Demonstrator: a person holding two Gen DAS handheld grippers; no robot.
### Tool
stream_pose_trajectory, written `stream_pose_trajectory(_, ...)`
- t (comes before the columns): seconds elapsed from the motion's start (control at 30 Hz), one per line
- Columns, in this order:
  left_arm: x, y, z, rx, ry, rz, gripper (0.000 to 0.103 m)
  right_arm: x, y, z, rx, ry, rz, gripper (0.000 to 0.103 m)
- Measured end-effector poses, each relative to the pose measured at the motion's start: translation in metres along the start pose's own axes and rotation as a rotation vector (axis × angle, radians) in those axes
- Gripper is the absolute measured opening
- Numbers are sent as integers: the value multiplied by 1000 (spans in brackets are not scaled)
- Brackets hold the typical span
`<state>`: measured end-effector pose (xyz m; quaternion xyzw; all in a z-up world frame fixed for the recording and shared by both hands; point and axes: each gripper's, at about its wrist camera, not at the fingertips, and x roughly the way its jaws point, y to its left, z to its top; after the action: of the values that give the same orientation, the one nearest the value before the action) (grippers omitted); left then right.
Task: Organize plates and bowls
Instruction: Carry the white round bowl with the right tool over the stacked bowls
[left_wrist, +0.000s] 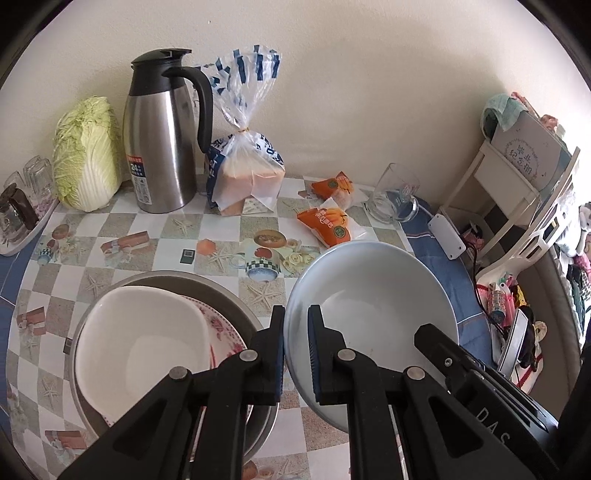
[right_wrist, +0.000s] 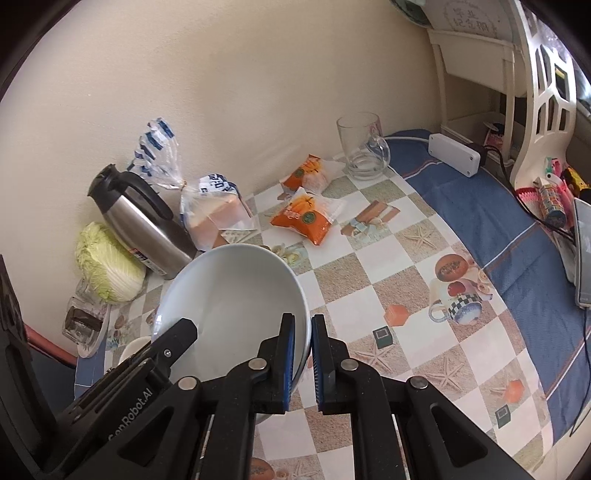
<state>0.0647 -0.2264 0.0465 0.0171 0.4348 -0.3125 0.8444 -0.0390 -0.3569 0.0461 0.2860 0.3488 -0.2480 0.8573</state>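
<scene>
A pale blue bowl is held tilted above the table by both grippers. My left gripper is shut on its left rim. My right gripper is shut on its right rim; the bowl also shows in the right wrist view. To the left of the bowl a white square bowl sits on a pink-flowered plate inside a round metal pan.
At the back wall stand a steel thermos jug, a napa cabbage, a bagged bread loaf, two orange snack packets and a glass mug. A tray of glasses lies far left. A white shelf and clutter stand right.
</scene>
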Motion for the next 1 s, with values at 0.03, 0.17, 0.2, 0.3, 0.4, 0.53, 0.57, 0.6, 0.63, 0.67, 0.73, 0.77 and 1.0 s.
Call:
stream_pose_trajectory(0.03, -5, 3, 0, -6, -8, 0, 11, -3, 5, 0, -8, -6, 3, 10)
stream_pose_trajectory(0.17, -25, 17, 0, -18, -46, 23, 11, -14, 22, -3, -33, -23, 25, 10)
stream_pose_trajectory(0.2, -29, 21, -1, -25, -53, 25, 11, -16, 26, -4, -39, -25, 35, 10)
stream_pose_trajectory(0.3, -40, 36, -4, -62, -65, 22, 11, -22, 40, -7, -59, -32, 55, 10)
stream_pose_trajectory(0.4, -49, 53, -7, -93, -74, 28, 11, -26, 57, -12, -80, -35, 69, 11)
stream_pose_trajectory(0.53, -59, 74, -7, -127, -92, 42, 11, -25, 79, -19, -111, -27, 90, 11)
stream_pose_trajectory(0.57, -61, 79, -7, -133, -93, 49, 11, -25, 84, -21, -118, -26, 96, 11)
stream_pose_trajectory(0.6, -63, 84, -8, -140, -94, 55, 11, -25, 89, -23, -124, -26, 101, 11)
stream_pose_trajectory(0.63, -64, 90, -8, -146, -94, 60, 11, -24, 94, -25, -130, -26, 106, 11)
stream_pose_trajectory(0.67, -66, 95, -8, -152, -95, 64, 11, -24, 100, -27, -138, -25, 110, 11)
stream_pose_trajectory(0.73, -69, 107, -9, -168, -96, 72, 11, -21, 110, -31, -153, -19, 115, 11)
stream_pose_trajectory(0.77, -70, 112, -8, -176, -97, 75, 11, -19, 115, -33, -160, -15, 120, 11)
stream_pose_trajectory(1.0, -78, 145, -10, -226, -94, 96, 11, -10, 148, -44, -196, 6, 152, 11)
